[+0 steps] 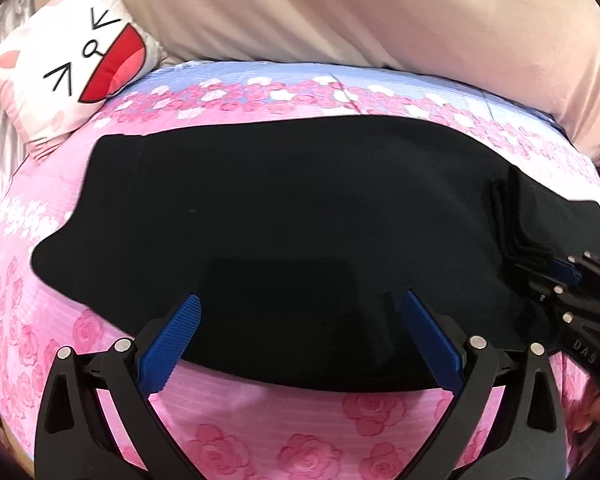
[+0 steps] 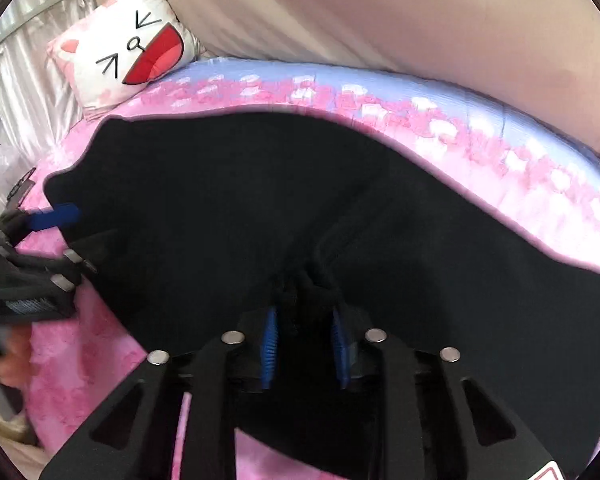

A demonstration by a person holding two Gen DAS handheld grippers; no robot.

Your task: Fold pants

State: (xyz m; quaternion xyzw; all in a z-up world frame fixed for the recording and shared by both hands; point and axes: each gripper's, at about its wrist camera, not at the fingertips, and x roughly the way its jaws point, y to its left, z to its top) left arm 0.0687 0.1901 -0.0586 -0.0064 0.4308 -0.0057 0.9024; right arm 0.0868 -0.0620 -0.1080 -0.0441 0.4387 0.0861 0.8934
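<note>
Black pants (image 1: 284, 216) lie spread across the pink floral bedspread (image 1: 284, 428), folded lengthwise. My left gripper (image 1: 300, 308) is open, its blue pads over the near edge of the pants, holding nothing. My right gripper (image 2: 305, 320) is shut on a bunched fold of the black pants (image 2: 260, 184), lifted slightly off the bed. The right gripper also shows at the right edge of the left wrist view (image 1: 560, 272), gripping layered fabric. The left gripper shows at the left edge of the right wrist view (image 2: 72, 236), open at the pants' edge.
A white cat-face cushion (image 1: 76, 60) lies at the back left of the bed, also in the right wrist view (image 2: 128, 52). A large beige pillow (image 1: 360, 12) runs along the back. Shiny pale fabric (image 2: 28, 80) hangs at the left.
</note>
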